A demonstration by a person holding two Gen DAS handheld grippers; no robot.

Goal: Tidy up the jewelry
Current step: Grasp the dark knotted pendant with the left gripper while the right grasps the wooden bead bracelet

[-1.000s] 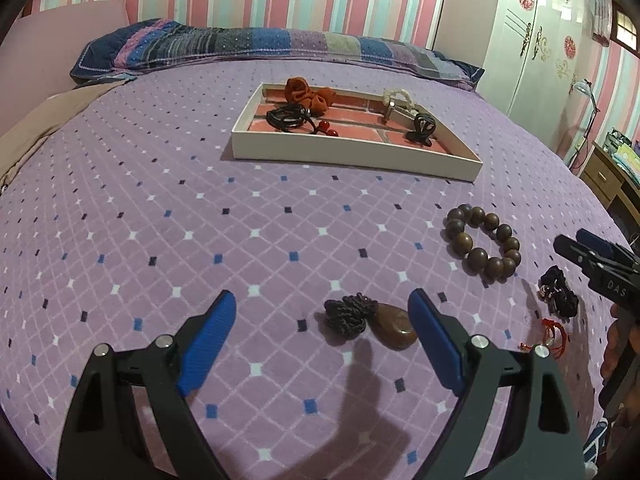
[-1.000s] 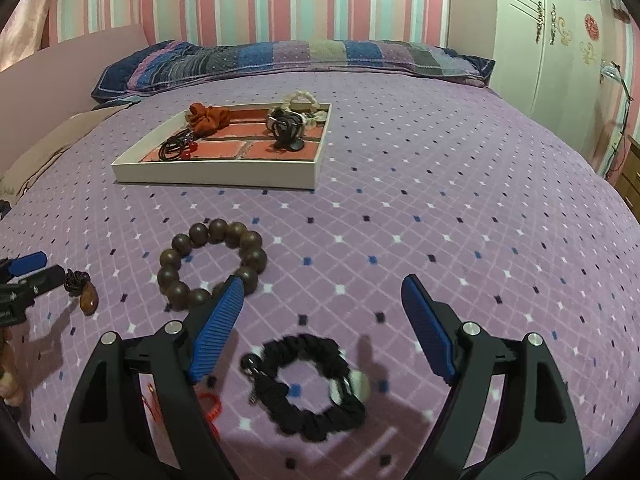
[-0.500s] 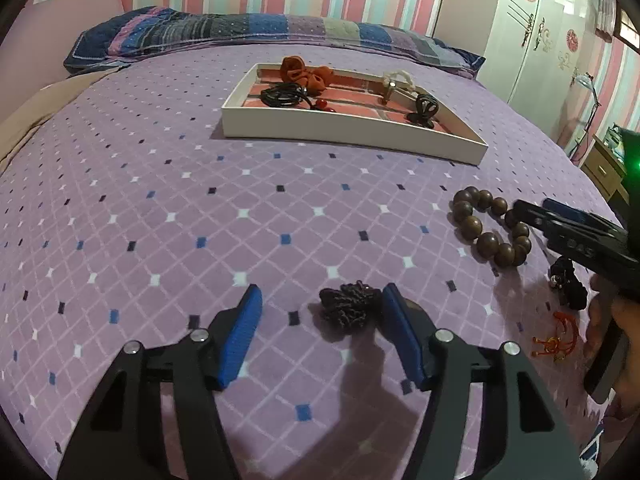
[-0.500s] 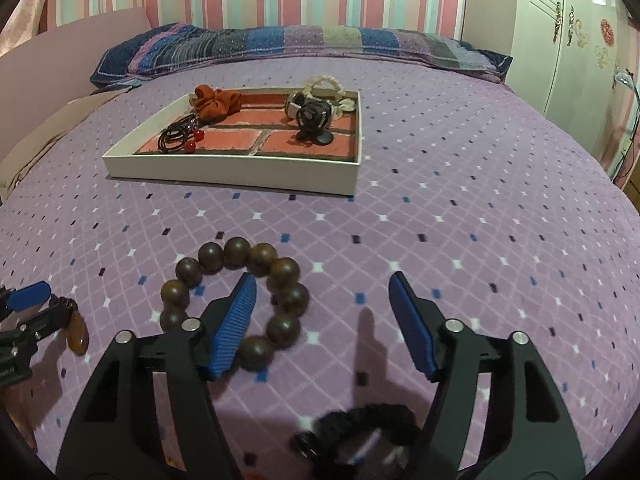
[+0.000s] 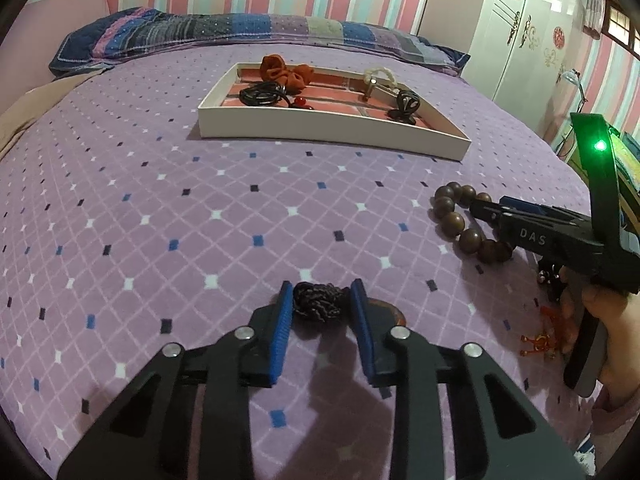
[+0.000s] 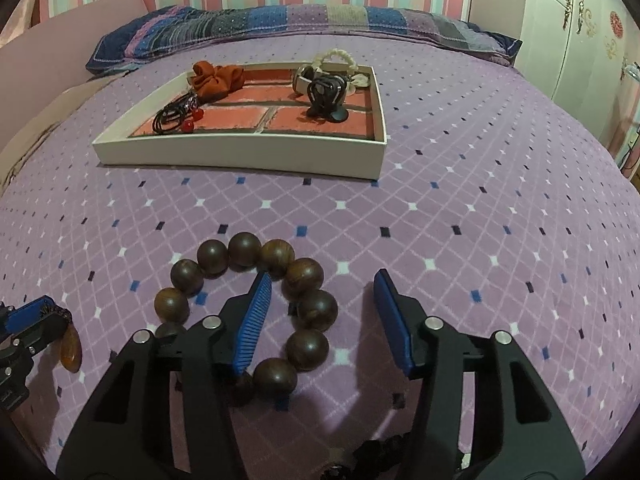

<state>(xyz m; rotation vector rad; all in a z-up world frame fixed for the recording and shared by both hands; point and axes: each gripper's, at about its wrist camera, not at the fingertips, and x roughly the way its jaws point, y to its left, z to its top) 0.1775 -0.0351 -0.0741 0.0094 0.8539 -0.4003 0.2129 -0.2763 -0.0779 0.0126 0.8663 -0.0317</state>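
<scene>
On the bedspread (image 5: 168, 208), left tool (image 5: 322, 304) pinches 1 knotted pendant (image 5: 318, 306); right tool (image 6: 322, 300) wide over 1 bead bracelet (image 6: 276, 268)

Two low wrist views facing the headboard wall — shared tray (image 5: 332, 132) and bead bracelet (image 6: 256, 300).

Spread right gripper (image 6: 322, 300) straddling bead bracelet (image 6: 256, 304)

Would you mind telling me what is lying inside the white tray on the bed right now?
Inside the white tray: an orange scrunchie, black hair ties with red beads, a cream braided bracelet and a black clip-like piece. Whatever lies beneath or behind these is covered.
</scene>
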